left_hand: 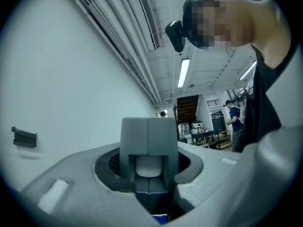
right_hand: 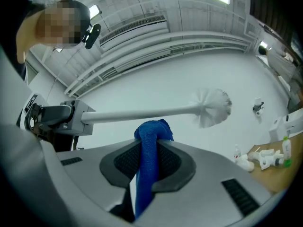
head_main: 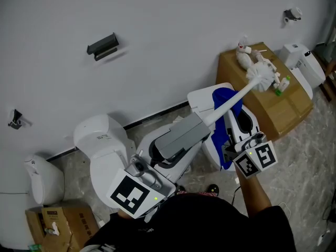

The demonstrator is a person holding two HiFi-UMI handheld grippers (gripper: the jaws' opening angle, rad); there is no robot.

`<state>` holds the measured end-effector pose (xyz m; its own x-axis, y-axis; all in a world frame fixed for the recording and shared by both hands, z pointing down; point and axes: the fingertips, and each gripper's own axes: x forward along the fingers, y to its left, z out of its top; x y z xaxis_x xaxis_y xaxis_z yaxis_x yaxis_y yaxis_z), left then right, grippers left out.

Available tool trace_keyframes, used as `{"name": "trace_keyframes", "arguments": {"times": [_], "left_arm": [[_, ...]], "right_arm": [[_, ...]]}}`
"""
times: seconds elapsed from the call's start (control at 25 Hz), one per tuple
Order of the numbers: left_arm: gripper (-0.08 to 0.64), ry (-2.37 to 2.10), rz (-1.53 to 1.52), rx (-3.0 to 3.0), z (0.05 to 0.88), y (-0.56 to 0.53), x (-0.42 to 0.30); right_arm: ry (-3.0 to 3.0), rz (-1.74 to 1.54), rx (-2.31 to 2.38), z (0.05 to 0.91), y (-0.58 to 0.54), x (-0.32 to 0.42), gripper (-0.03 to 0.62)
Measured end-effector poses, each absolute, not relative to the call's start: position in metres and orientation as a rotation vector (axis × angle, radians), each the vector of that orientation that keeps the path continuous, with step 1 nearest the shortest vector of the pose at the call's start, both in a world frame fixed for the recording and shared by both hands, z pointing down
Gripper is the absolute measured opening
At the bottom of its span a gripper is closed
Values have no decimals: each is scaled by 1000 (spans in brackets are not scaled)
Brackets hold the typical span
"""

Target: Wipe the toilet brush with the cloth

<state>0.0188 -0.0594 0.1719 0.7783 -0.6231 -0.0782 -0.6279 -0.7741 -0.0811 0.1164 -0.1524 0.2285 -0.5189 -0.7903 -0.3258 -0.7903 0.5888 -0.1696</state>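
Note:
In the head view my left gripper (head_main: 202,124) is shut on the handle end of the white toilet brush (head_main: 233,97), which slants up right to its bristle head (head_main: 262,76). The left gripper view shows the grey jaws closed round the white handle end (left_hand: 148,166). My right gripper (head_main: 223,100) is shut on a blue cloth (head_main: 227,114) just under the handle. From the right gripper view the cloth (right_hand: 150,141) bulges out between the jaws, close below the brush handle (right_hand: 142,112), with the bristle head (right_hand: 213,107) off to the right. I cannot tell whether the cloth touches the handle.
A white toilet (head_main: 105,146) stands against the wall below left. A cardboard box (head_main: 291,106) at the right carries bottles and a white figure. A white unit (head_main: 302,62) stands beyond it. Another cardboard box (head_main: 63,222) sits bottom left beside a white bin (head_main: 44,180).

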Motion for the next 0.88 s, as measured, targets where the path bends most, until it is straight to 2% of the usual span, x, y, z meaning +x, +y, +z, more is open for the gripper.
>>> {"name": "trace_keyframes", "arguments": {"times": [0.48, 0.88], "left_arm": [[163, 1033, 44, -2880, 177, -62, 20], [163, 1023, 52, -2864, 177, -63, 18]], "right_arm": [[2596, 19, -1048, 230, -127, 47, 64], [2625, 170, -955, 217, -112, 30, 64]]}}
